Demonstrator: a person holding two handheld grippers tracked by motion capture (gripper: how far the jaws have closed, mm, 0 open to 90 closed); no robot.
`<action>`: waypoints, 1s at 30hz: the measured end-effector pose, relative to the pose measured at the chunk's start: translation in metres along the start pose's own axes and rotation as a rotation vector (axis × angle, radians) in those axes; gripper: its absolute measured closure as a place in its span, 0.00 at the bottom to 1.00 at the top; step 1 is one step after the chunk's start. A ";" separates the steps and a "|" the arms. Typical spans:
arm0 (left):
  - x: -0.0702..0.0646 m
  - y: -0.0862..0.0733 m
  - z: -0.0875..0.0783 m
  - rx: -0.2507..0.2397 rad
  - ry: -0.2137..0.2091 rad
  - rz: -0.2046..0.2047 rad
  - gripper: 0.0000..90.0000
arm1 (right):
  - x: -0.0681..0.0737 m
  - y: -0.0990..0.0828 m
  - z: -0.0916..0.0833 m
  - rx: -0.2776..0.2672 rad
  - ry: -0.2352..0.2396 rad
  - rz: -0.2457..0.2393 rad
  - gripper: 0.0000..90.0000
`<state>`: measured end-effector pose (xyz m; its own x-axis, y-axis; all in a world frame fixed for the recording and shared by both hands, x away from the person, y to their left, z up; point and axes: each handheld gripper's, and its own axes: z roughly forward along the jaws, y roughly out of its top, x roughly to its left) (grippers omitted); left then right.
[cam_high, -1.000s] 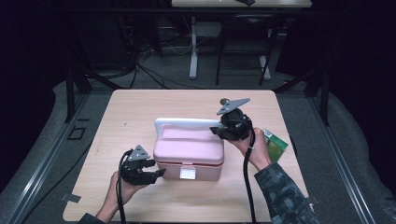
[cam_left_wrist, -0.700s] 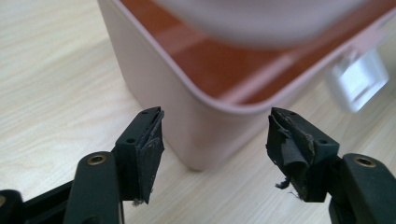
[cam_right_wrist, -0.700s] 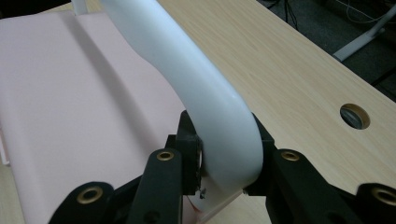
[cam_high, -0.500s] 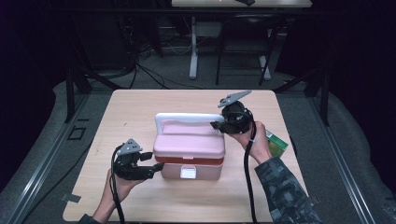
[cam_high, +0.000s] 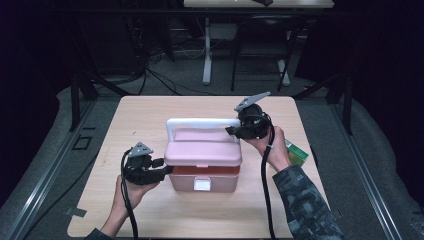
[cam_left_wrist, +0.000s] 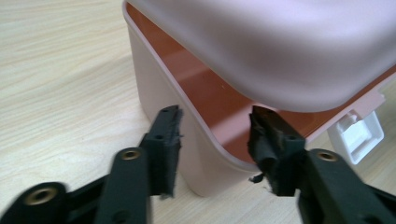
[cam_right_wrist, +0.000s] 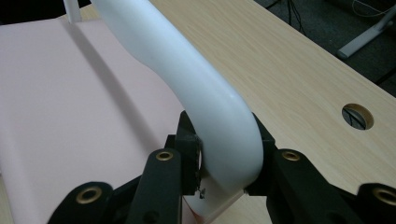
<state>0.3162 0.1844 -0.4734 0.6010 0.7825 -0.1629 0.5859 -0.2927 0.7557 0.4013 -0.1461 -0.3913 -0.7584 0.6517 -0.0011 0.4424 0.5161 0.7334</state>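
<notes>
Mid-table, the left gripper has just been closing its spread jaws astride the pink box's corner wall, not yet pinching; farther back, the right gripper clamps the white handle. Steady the base before lifting the lid wider.

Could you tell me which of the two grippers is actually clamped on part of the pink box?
The right gripper: its jaws squeeze the white handle. The left gripper only straddles the box's corner rim, pads apart.
</notes>
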 end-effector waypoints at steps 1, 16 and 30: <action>0.000 -0.001 0.001 0.003 0.004 0.002 0.63 | 0.000 0.000 0.000 0.000 0.001 -0.001 0.81; -0.003 -0.002 0.003 -0.006 0.030 -0.016 0.74 | -0.009 0.012 -0.003 -0.015 -0.019 0.003 0.80; 0.001 0.006 0.011 0.016 0.050 -0.005 0.76 | -0.016 0.021 -0.002 0.013 -0.009 0.019 0.80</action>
<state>0.3260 0.1773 -0.4755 0.5699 0.8106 -0.1346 0.5979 -0.2967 0.7447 0.4223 -0.1467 -0.3745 -0.7457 0.6662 0.0070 0.4629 0.5104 0.7247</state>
